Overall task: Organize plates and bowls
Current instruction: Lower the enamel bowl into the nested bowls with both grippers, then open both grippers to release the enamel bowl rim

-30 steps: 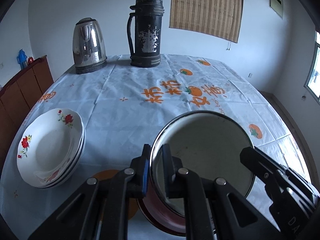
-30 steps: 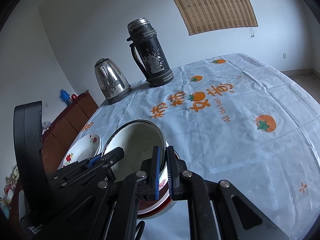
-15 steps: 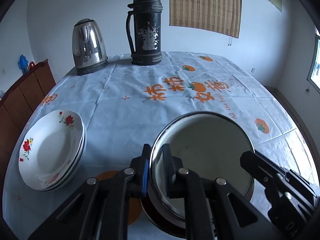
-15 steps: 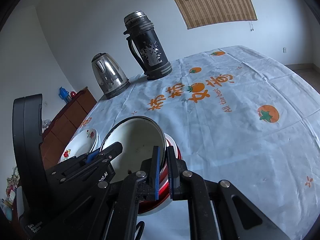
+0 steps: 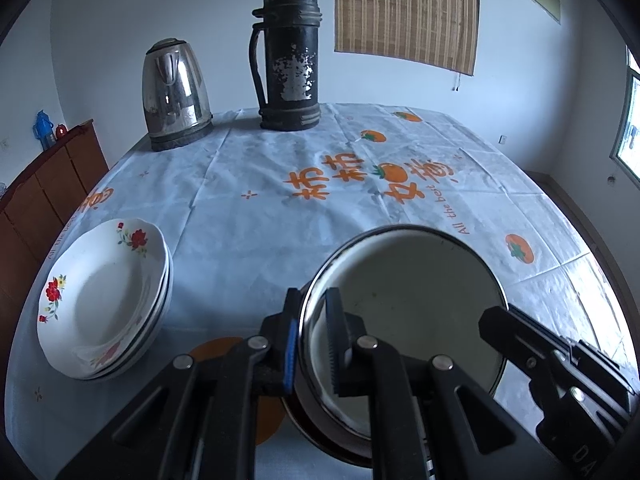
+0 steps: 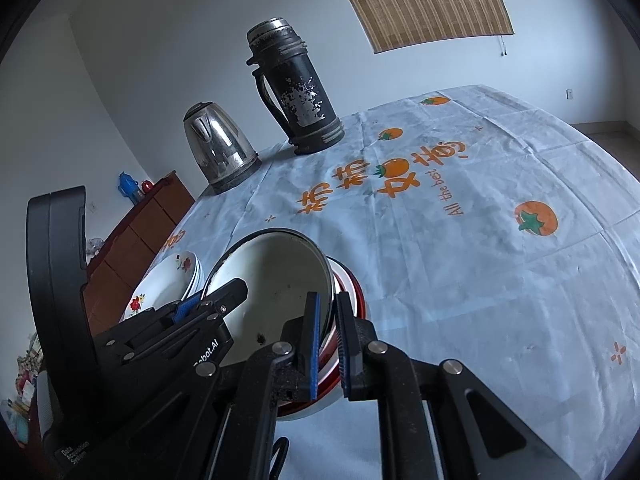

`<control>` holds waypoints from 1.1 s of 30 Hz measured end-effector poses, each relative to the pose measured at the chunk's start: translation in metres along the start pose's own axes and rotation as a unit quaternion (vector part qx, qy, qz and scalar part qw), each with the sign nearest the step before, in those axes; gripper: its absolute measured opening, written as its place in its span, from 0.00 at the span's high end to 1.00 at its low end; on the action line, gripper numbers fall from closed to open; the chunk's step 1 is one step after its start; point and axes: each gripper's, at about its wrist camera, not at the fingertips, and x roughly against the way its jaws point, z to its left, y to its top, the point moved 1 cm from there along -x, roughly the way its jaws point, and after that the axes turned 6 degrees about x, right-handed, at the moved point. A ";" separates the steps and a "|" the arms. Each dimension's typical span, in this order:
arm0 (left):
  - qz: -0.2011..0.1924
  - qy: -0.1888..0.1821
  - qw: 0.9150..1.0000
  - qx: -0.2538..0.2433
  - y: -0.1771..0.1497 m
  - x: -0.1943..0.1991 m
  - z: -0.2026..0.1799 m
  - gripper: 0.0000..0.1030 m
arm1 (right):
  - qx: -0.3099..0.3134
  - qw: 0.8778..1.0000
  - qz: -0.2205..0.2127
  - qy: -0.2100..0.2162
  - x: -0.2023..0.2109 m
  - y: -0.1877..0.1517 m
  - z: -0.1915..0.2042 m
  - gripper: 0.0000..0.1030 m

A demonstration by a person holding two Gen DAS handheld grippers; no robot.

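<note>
The left hand-held gripper (image 5: 310,344) is clamped on the near-left rim of a white enamel bowl (image 5: 420,300), one finger inside and one outside the wall; the right hand-held gripper (image 6: 328,340) pinches the same bowl's (image 6: 276,276) rim on the opposite side, so the bowl hangs between the two. Only the right wrist view shows what lies under it: a red-and-white bowl stack (image 6: 348,292) directly beneath and just right of the right fingers, with the held bowl tilted and its lower part sitting in the stack's top; whether they touch cannot be told. The left wrist view shows only a dark red edge (image 5: 320,436) of that stack below its fingers, but it alone shows an orange coaster (image 5: 224,354) on the cloth just left of the left fingers. Both devices point forward and slightly downward across the bench (image 5: 248,232), the right one rolled so the scene leans. Left of the left hand-held gripper sits a stack of floral plates (image 5: 100,300), seen in the right wrist view beyond the left device's body (image 6: 168,288). Far ahead stand a steel kettle (image 5: 174,92) and a black thermos (image 5: 290,56).
</note>
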 end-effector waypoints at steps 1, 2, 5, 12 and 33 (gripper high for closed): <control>0.000 0.001 1.000 -0.001 0.000 0.000 0.000 0.90 | 0.001 1.000 -0.001 -0.002 0.000 0.000 0.001 0.90; 0.000 0.001 1.000 -0.002 -0.001 0.000 0.000 0.90 | 0.002 1.000 -0.001 -0.003 0.000 -0.001 0.001 0.90; 0.001 0.001 1.000 -0.002 -0.001 0.001 0.000 0.90 | 0.003 1.000 0.001 -0.006 0.000 -0.001 0.002 0.90; -0.002 0.004 1.000 -0.007 -0.002 0.002 -0.001 0.89 | 0.012 1.000 -0.004 -0.020 0.003 -0.002 0.004 0.90; -0.013 0.018 1.000 0.003 -0.002 0.003 0.004 0.58 | 0.019 0.999 -0.028 -0.028 0.001 -0.003 0.002 0.90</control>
